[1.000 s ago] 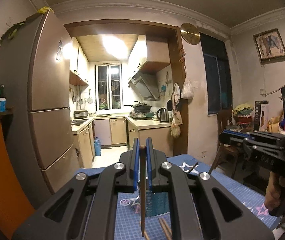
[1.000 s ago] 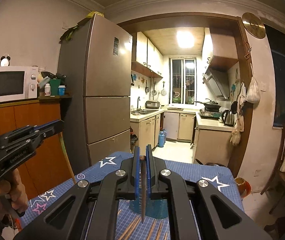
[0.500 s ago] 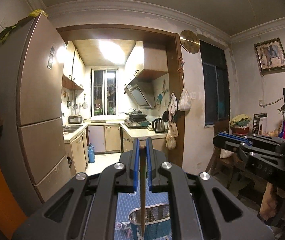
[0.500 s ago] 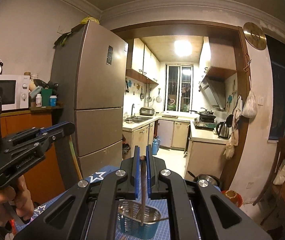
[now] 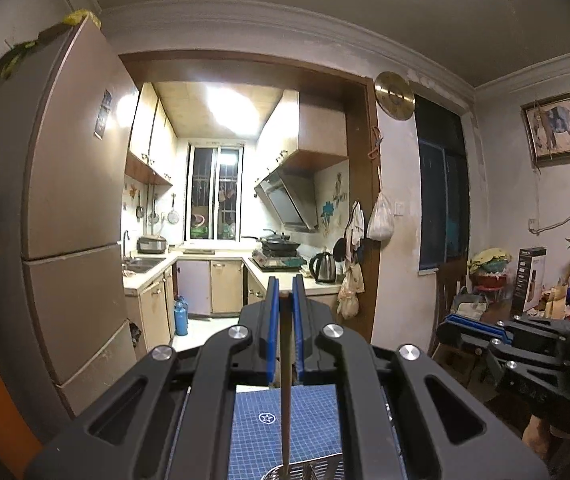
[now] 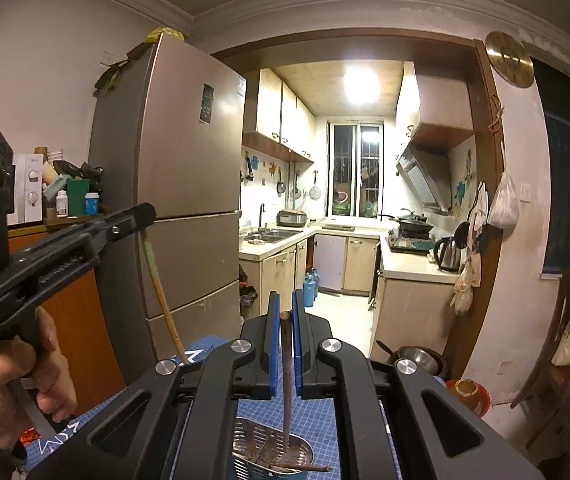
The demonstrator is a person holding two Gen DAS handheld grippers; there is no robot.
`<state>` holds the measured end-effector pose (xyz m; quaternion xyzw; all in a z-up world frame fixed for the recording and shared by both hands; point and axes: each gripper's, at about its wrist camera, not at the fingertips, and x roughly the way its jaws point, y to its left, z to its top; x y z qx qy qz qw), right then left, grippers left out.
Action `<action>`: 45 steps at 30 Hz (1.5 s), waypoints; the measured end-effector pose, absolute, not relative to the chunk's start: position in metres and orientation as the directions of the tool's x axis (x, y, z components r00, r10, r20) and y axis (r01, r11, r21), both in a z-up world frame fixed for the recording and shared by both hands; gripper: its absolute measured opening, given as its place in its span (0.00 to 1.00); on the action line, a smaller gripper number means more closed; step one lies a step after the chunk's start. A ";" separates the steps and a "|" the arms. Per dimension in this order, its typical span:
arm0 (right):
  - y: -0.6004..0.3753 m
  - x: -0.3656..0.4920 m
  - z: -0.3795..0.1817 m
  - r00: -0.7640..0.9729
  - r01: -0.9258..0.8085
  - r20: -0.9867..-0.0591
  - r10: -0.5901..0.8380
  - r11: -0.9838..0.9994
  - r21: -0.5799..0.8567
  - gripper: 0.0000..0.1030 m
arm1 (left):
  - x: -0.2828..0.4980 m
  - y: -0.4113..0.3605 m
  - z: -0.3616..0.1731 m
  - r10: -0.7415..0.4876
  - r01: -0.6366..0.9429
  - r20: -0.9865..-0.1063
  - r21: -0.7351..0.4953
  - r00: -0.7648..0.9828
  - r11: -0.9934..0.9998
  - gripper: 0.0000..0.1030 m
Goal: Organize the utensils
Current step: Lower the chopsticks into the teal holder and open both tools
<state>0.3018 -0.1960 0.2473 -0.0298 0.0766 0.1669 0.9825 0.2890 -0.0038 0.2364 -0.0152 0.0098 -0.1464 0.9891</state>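
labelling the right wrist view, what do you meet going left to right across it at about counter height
left claw holding a chopstick → fridge → sink → stove with a pan → kettle → hanging white bag

A tall fridge (image 6: 173, 184) stands left of the lit kitchen doorway; a barred window (image 6: 355, 170) faces inward.
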 end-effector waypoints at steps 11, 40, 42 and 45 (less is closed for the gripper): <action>-0.193 0.338 0.202 0.917 -0.340 -0.226 0.328 0.940 -0.013 0.07 | 0.332 -0.005 0.181 -0.310 0.308 -0.109 -0.038 0.945 0.951 0.05; -0.196 0.338 0.178 0.929 -0.301 -0.232 0.289 0.953 -0.018 0.12 | 0.326 0.017 0.152 -0.277 0.271 -0.139 -0.062 0.951 0.961 0.48; -0.198 0.316 0.183 0.934 -0.305 -0.200 0.295 0.952 -0.019 0.18 | 0.313 0.023 0.154 -0.275 0.268 -0.126 -0.071 0.953 0.961 0.53; -0.203 0.277 0.182 0.936 -0.319 -0.158 0.313 0.948 -0.014 0.23 | 0.282 0.038 0.148 -0.270 0.261 -0.109 -0.086 0.957 0.961 0.58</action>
